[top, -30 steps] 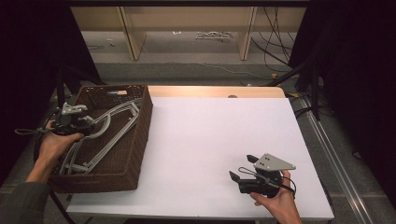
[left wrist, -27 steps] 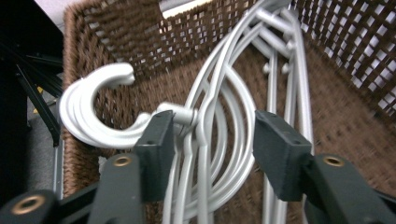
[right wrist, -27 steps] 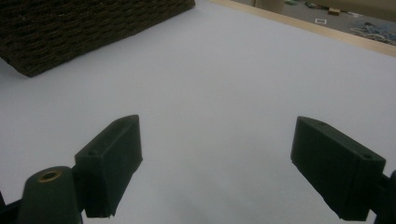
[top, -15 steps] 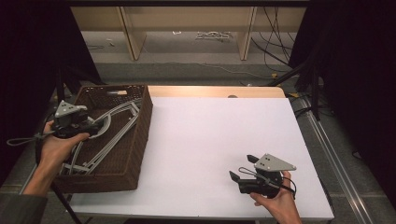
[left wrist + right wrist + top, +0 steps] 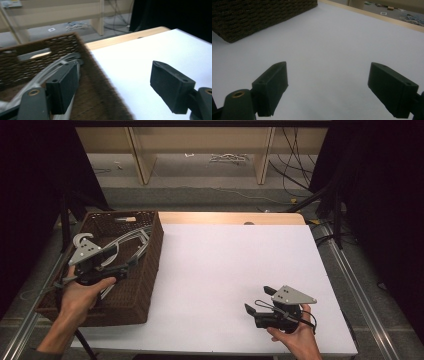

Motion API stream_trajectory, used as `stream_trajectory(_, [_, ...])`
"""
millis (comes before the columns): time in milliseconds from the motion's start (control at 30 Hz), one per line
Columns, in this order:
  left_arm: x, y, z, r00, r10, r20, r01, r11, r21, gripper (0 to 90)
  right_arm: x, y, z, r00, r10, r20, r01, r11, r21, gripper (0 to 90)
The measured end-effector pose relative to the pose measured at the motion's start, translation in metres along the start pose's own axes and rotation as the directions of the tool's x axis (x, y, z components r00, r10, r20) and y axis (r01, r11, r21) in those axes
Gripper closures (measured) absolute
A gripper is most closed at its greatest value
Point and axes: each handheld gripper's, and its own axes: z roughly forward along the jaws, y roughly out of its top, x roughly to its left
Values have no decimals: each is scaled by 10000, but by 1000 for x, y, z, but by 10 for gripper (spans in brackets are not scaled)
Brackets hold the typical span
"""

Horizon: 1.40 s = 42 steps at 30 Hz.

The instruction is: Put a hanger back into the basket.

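Observation:
A brown wicker basket (image 5: 145, 285) stands at the table's left with grey hangers (image 5: 127, 240) lying in it. My left gripper (image 5: 122, 269) hovers over the basket near its right wall, pointing toward the white table. Its jaws have just been opening and stand wide. In the left gripper view nothing is between them (image 5: 113, 66); a hanger (image 5: 50, 71) lies below the left jaw, and the basket rim (image 5: 50, 46) runs behind. My right gripper (image 5: 256, 299) rests at the table's front right, open. In its own view, bare white table lies between its jaws (image 5: 328, 65).
The white tabletop (image 5: 235, 265) stretches between the basket and the right hand, with a wooden strip (image 5: 225, 217) along its far edge. The basket's side wall (image 5: 262, 15) stands far left in the right gripper view. Shelving legs and cables lie on the floor beyond.
My left hand has moved right and a little nearer across the basket, lifting slightly, with its gripper now close to the right wall. The right hand and gripper have stayed put.

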Motion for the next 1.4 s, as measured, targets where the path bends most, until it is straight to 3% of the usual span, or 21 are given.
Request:
stream_trajectory(300, [-38,-9,0,9974,399,596,-373,9983,-444,215,2,-1,-1,9998,202,-83,-202,9998,-18,173])
stream_trajectory(667, [-68,-35,7,9884,181,1505,-38,9955,-949,213,4,-2,-3,9996,264,-38,-264,9994,-227,173])
stream_trajectory(833, [-76,-52,12,9857,252,1668,-61,9935,-1140,214,7,-3,-3,9994,308,-127,-313,9987,-393,173])
stream_trajectory(1133, [-93,-83,10,9737,869,2105,-617,9904,-1236,211,12,-6,-12,9988,474,-109,-481,9963,-712,172])
stream_trajectory(1200, [-95,-88,9,9724,852,2171,-600,9910,-1198,210,14,-8,-14,9974,674,-242,-688,9956,-640,173])
stream_trajectory(1300, [-96,-93,10,9700,775,2304,-545,9930,-1048,196,16,-10,-16,9981,596,-139,-605,9949,-805,173])
stream_trajectory(1367, [-96,-96,11,9713,861,2217,-660,9931,-966,189,19,-10,-18,9972,669,-326,-693,9945,-779,172])
stream_trajectory(1400, [-98,-98,10,9734,724,2176,-529,9941,-944,186,19,-11,-19,9976,647,-260,-666,9947,-778,171])
